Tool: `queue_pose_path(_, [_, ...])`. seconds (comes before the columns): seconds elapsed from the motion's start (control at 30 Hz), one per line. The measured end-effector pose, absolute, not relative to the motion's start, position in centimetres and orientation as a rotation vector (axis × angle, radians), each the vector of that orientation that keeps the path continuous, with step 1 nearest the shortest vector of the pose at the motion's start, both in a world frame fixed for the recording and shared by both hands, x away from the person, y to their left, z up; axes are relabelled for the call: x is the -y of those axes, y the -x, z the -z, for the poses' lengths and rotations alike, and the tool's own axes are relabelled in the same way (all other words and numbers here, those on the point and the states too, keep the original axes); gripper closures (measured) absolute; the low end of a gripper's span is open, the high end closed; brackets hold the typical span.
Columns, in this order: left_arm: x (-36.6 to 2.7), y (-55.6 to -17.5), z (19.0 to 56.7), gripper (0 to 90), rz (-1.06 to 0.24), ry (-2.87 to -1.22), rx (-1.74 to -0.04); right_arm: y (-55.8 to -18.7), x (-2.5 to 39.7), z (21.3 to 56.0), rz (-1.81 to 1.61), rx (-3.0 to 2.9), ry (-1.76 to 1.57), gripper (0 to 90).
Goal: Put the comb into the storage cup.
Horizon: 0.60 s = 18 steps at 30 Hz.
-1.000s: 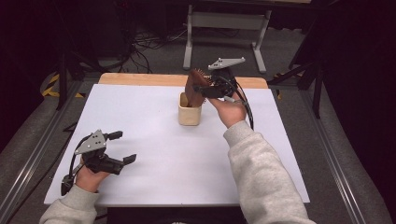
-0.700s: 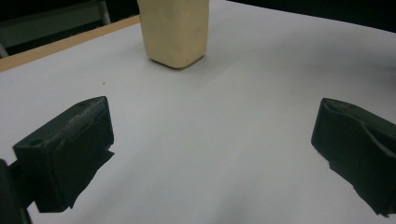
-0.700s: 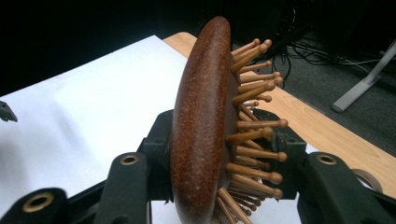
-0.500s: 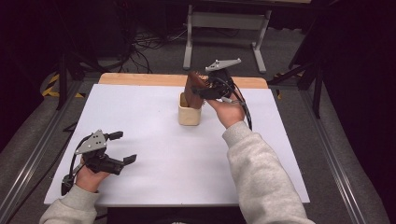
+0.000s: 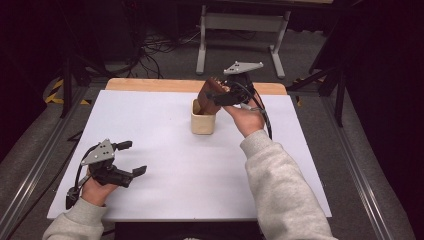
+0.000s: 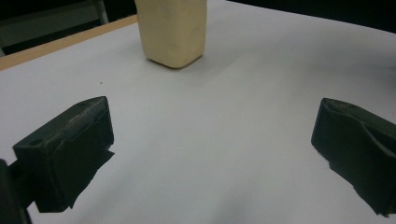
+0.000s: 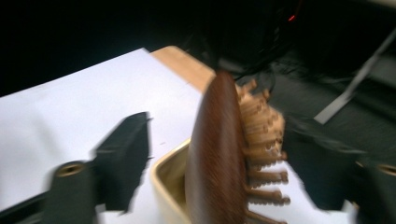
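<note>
A white table (image 5: 165,130) with a wooden far edge is standing on grey floor; a metal stand (image 5: 240,30) is sitting beyond it. Well left of and nearer than the cream cup (image 5: 203,122), the left gripper (image 5: 131,157) is resting low in a hand, its jaws spread wide around nothing. At the cup, the right gripper (image 5: 220,95) is reaching in from the right, jaws flanking a brown wooden hairbrush (image 7: 219,158) standing in the cup; whether they are pinching it, I cannot tell.
</note>
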<state>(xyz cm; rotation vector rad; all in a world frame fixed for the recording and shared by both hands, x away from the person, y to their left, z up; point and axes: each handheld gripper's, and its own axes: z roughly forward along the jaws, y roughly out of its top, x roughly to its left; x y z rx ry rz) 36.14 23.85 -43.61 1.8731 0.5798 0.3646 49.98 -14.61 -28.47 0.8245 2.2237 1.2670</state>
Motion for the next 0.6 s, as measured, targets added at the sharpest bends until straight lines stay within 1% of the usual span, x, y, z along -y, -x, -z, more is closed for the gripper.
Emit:
queue_pose_path(0.03, [-23.8,-36.2,43.6,0.1,-0.365,-1.873,-0.580,-49.9,14.7,28.3,-1.256,-2.197,-0.811,14.8])
queue_pose_path(0.13, [-23.9,-36.2,43.6,0.1,-0.364,-1.871,-0.584,-49.5,15.0,27.9,-1.253,-2.148,-0.808,6.2])
queue_pose_path(0.33, [-24.1,-36.1,43.5,0.1,-0.368,-1.868,-0.582,-48.5,16.0,26.9,-1.306,-2.117,-0.781,3.0])
queue_pose_path(0.4, [-24.2,-36.1,43.6,0.1,-0.369,-1.868,-0.584,-47.6,16.8,26.3,-1.329,-2.108,-0.757,1.6])
queue_pose_path(0.6, [-24.4,-36.2,43.5,0.1,-0.362,-1.866,-0.592,-46.0,18.4,25.8,-1.368,-2.118,-0.718,0.9])
